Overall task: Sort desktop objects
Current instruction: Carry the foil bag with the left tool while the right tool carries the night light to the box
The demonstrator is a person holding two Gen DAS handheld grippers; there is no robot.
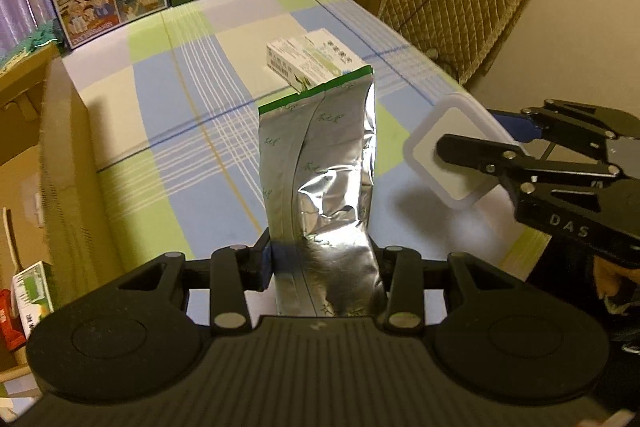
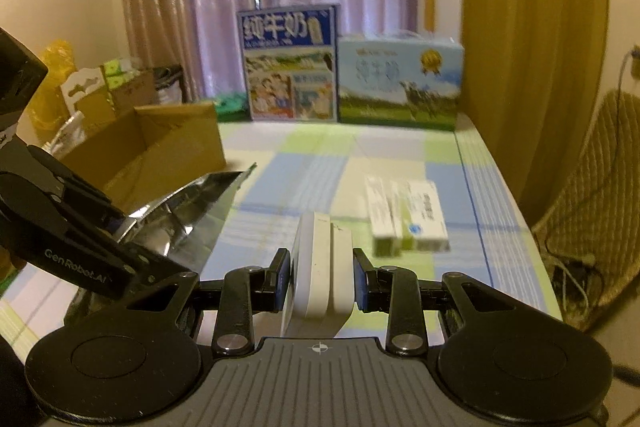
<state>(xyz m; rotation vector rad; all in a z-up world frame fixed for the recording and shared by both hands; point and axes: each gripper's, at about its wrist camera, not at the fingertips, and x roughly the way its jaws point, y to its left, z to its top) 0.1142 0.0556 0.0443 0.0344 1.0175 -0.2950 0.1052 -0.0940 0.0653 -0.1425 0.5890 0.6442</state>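
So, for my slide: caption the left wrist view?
Left gripper holds a silver foil pouch above the checked tablecloth.

Three desktop items, two lifted and one resting

A crinkled silver foil pouch [image 1: 320,187] with a green top edge stands upright, raised above the checked cloth; a white rounded square case [image 2: 320,267] is held on edge; white-green cartons [image 1: 312,61] lie flat together beyond.

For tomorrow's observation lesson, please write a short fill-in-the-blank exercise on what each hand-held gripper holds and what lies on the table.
1. The left hand-held gripper is shut on a ____ foil pouch.
2. The right hand-held gripper is shut on a ____ plastic case.
3. Small medicine boxes lie on the checked ____.
4. Two ____ cartons stand at the table's far end.

Missing words: silver; white; tablecloth; milk
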